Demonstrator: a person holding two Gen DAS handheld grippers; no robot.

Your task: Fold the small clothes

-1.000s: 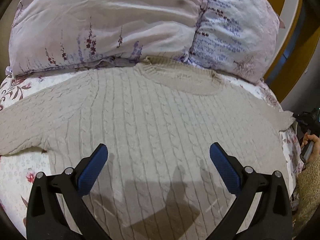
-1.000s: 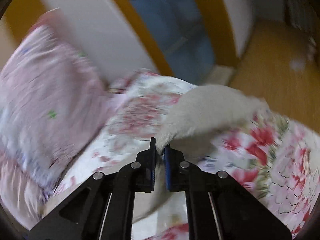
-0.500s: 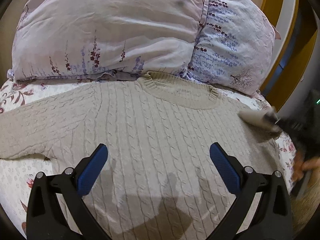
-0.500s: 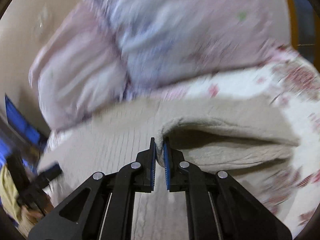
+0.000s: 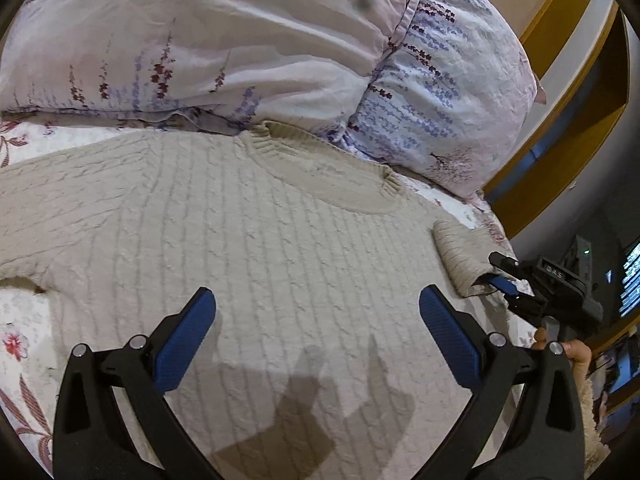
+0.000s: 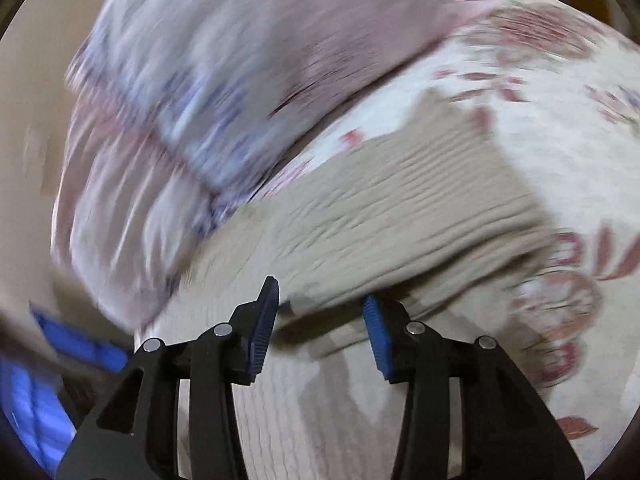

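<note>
Sweater (image 5: pixel 248 248) flat on the bed, front up, cable knit, beige. Collar (image 5: pixel 320 160) at the far end, tucked right against the pillows (image 5: pixel 240 40). One sleeve runs out to the left edge of the left cam; the other sleeve (image 5: pixel 460 256) is folded back in over the sweater's right side, cuff end lying on the body near the bed edge.

Left tongs (image 5: pixel 316 332) hang over the lower body of the sweater, jaws wide apart, nothing between them. Blue pads (image 5: pixel 188 332) clear of the knit as far as I can tell; their shadow falls on the fabric just below.

Right tongs (image 5: pixel 502 278) come in from the right edge of the left cam, right at the folded sleeve's cuff. Right cam is blurry, but the right tongs (image 6: pixel 320 328) show released, jaws parted, w/ the sleeve's fold (image 6: pixel 400 232) lying just ahead of them, not pinched. Can't tell if a pad tip touches the cloth.

Hand (image 5: pixel 572 348) gripping the right tool peeks in at lower right of the left cam.

Around it: floral sheet (image 5: pixel 24 344) under the sweater, red flowers on white. Two pillows, lavender print, side by side at the head. Wood frame (image 5: pixel 560 92) beyond, upper right.
</note>
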